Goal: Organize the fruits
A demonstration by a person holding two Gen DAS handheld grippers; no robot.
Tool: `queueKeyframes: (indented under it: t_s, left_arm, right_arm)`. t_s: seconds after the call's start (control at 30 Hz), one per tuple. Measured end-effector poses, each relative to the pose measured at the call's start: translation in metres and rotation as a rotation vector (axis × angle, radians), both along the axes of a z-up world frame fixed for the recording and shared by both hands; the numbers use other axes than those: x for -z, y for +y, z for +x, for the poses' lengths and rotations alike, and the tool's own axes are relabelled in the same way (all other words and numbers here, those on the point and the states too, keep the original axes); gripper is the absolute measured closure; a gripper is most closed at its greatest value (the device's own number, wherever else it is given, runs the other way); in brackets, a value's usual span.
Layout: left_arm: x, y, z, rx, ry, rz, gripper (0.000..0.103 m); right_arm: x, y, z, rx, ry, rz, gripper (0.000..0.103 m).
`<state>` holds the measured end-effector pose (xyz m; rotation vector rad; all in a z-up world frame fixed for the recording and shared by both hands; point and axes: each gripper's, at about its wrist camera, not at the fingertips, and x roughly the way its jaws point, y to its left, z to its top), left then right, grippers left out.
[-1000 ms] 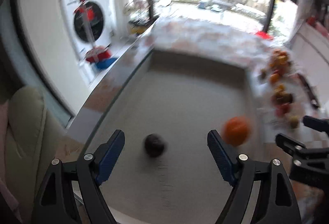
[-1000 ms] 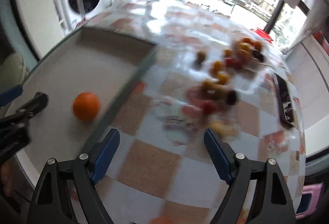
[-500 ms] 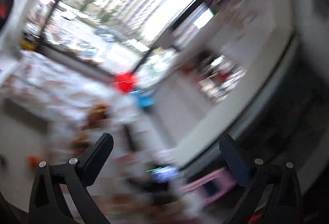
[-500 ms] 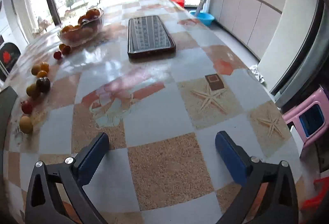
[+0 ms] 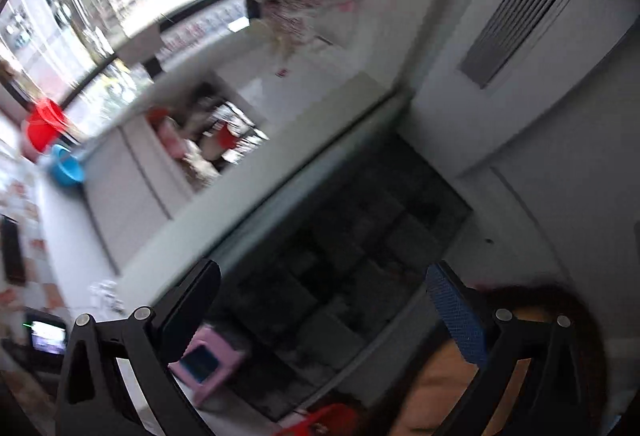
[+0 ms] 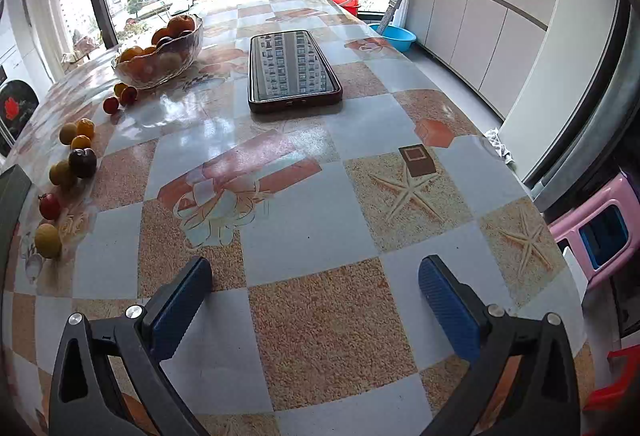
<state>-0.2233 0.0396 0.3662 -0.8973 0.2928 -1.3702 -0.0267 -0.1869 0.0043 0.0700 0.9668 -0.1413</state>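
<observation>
**Right wrist view: both grippers empty, loose fruit waiting at the table's left edge**

Right wrist view shows the right gripper [image 6: 316, 300] spread wide over bare patterned table [image 6: 320, 228], nothing between its blue pads. Its jaws have just been opening. The loose fruits lie in a ragged line from nine to ten o'clock — a yellow fruit [image 6: 48, 240] nearest, then a small red fruit [image 6: 49, 206], a dark plum [image 6: 82, 162] touching more yellow ones, and further small fruit leading up to the glass bowl [image 6: 160, 55] at eleven o'clock, which is already heaped with oranges. A phone [image 6: 294, 69] lies face up at twelve o'clock, well apart from the fruit.

The left gripper [image 5: 324, 300] is likewise spread and empty, its jaws also freshly opened, but it points away from the table toward a blurred room and a person's head at five o'clock — no fruit shows in its view.

By my reading, this is the gap between one placement and the next pick. The next move calls for swinging the right gripper toward nine o'clock, squaring the pads either side of one fruit, probably the nearest yellow one, and closing gently, since round fruit on a glossy cloth may roll.
</observation>
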Motion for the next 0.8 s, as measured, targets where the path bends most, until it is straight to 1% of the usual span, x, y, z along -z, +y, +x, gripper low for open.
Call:
queueKeyframes:
  t_s: [0.07,0.2,0.3,0.37,0.5,0.57,0.7,0.8]
  left_arm:
    - [-0.005,-0.007,-0.004,0.038,-0.007,-0.012,0.000]
    - [-0.013,-0.014,-0.002,0.062,-0.017,-0.013,0.000]
    - [-0.017,-0.009,-0.006,0.065,-0.036,-0.016,0.000]
    - [-0.014,-0.011,-0.006,0.060,-0.045,-0.009,0.000]
    - [-0.012,-0.012,-0.010,0.084,-0.054,-0.010,0.000]
    - [-0.013,-0.008,-0.012,0.067,-0.062,-0.006,0.000]
    - [-0.011,-0.002,-0.012,0.061,-0.055,-0.035,0.000]
    - [-0.010,-0.004,-0.010,0.033,-0.040,-0.022,0.000]
  right_arm:
    - [0.000,0.000,0.000,0.000,0.000,0.000,0.000]
    - [0.000,0.000,0.000,0.000,0.000,0.000,0.000]
    - [0.000,0.000,0.000,0.000,0.000,0.000,0.000]
    - [0.000,0.000,0.000,0.000,0.000,0.000,0.000]
    - [0.000,0.000,0.000,0.000,0.000,0.000,0.000]
    - [0.000,0.000,0.000,0.000,0.000,0.000,0.000]
    - [0.000,0.000,0.000,0.000,0.000,0.000,0.000]
    - [0.000,0.000,0.000,0.000,0.000,0.000,0.000]
